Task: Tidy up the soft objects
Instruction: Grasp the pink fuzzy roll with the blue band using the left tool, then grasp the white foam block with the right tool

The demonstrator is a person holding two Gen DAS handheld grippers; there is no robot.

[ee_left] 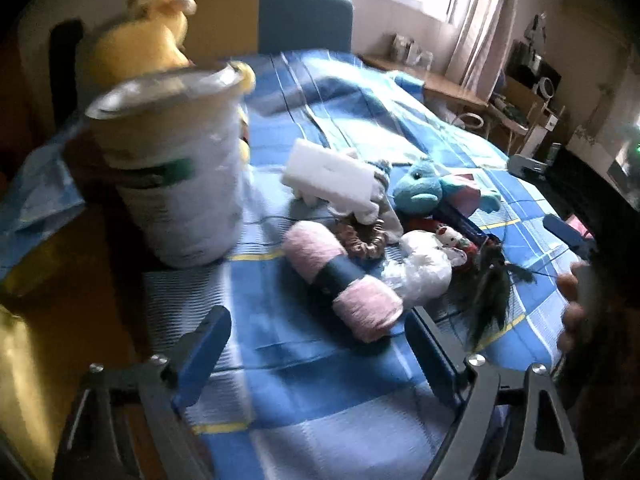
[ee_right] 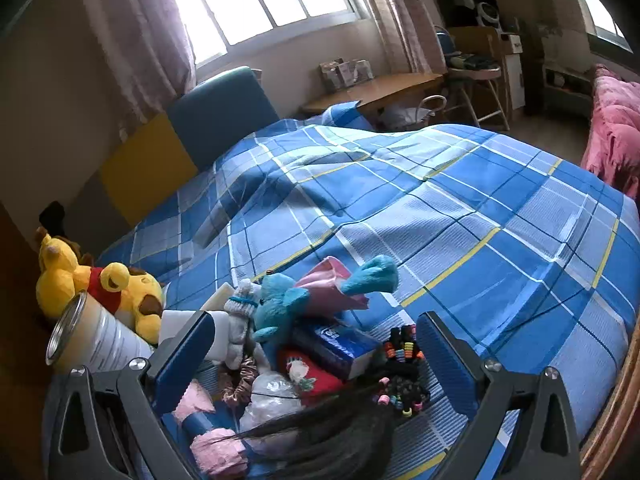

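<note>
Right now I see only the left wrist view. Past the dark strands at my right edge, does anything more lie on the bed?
Observer: Yes. The right wrist view shows a heap of small colourful hair ties beside the dark strands.
Operator: Do the right tongs hold anything?
Observer: No. They stand open, with nothing gripped between the pads.
Operator: What is the dark blue thing below the teal plush?
Observer: A blue tissue pack. It lies between the plush and the hair ties.
</note>
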